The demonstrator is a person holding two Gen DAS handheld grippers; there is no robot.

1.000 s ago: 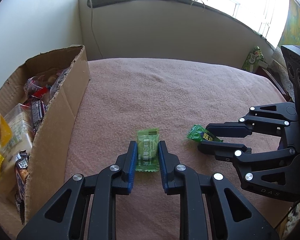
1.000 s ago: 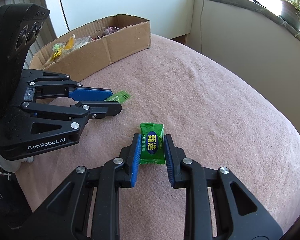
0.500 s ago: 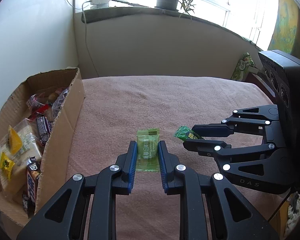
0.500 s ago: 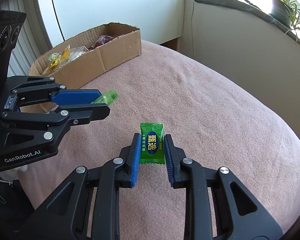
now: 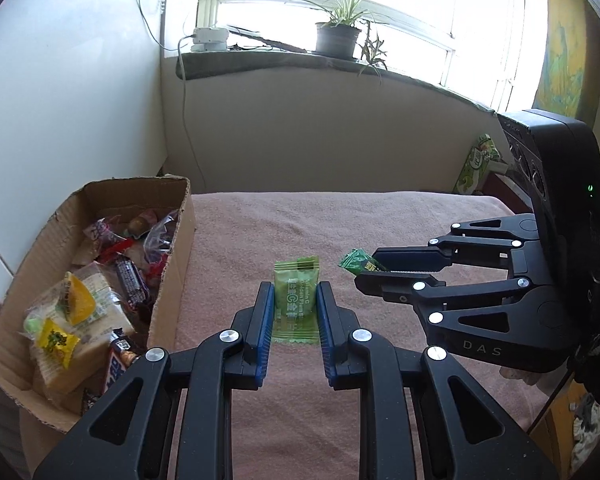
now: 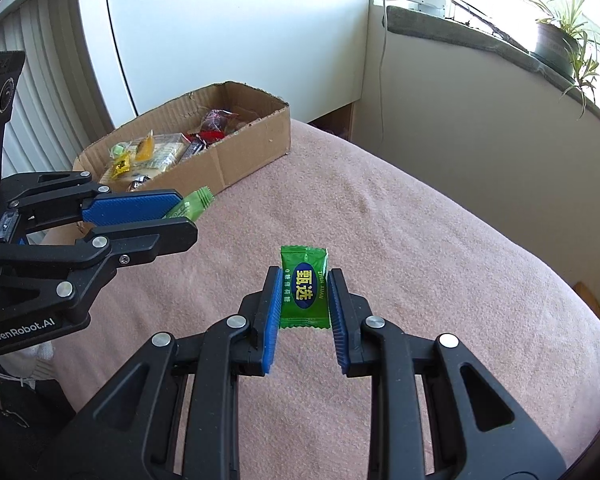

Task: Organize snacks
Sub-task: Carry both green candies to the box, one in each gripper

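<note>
My left gripper (image 5: 295,300) is shut on a pale green candy packet (image 5: 295,300) and holds it above the pink cloth. It shows in the right wrist view (image 6: 180,216) with the packet's end (image 6: 196,203) sticking out. My right gripper (image 6: 305,292) is shut on a bright green candy with yellow print (image 6: 305,292), also lifted. It shows in the left wrist view (image 5: 370,272) with its candy (image 5: 358,262). A cardboard box (image 5: 168,304) holding several snacks stands to the left, also in the right wrist view (image 6: 252,148).
The pink cloth (image 5: 260,232) covers the table; its edge drops off at the right (image 6: 560,320). A windowsill with a potted plant (image 5: 338,36) runs along the back wall. A green packet (image 5: 478,164) stands at the far right.
Both grippers have risen off the cloth with their candies held. The views now look from higher up, and the box shows more of its inside.
</note>
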